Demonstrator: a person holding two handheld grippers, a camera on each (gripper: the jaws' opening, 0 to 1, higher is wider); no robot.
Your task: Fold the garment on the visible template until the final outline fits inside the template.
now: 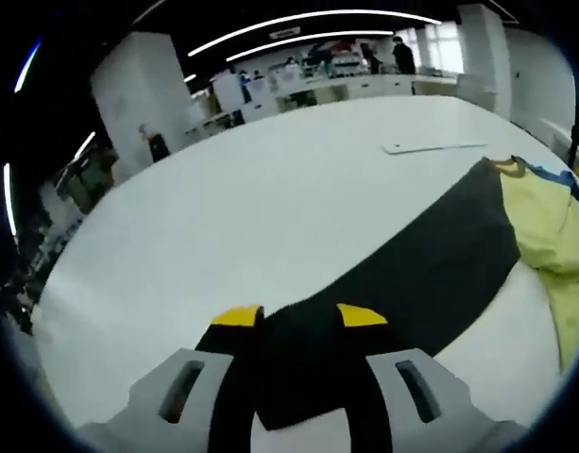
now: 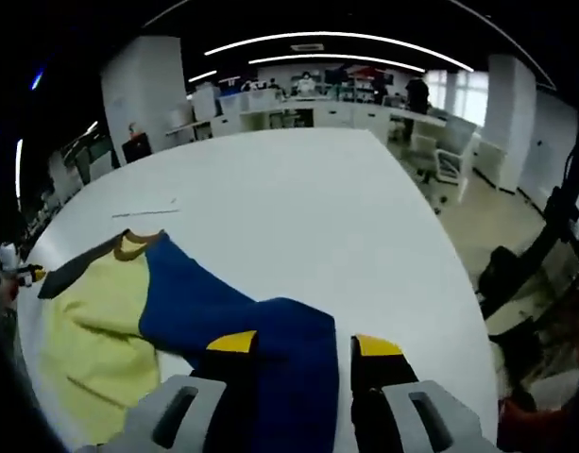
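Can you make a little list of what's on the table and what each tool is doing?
garment: one shirt with a black part, a yellow part and a blue part, spread on the table
table: white
left tool: shut on the black part
right tool: shut on the blue part
flat white sheet: lies past the garment

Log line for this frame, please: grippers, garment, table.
left gripper: shut on black sleeve | right gripper: shut on blue sleeve | garment: yellow body, spread between grippers | table: white
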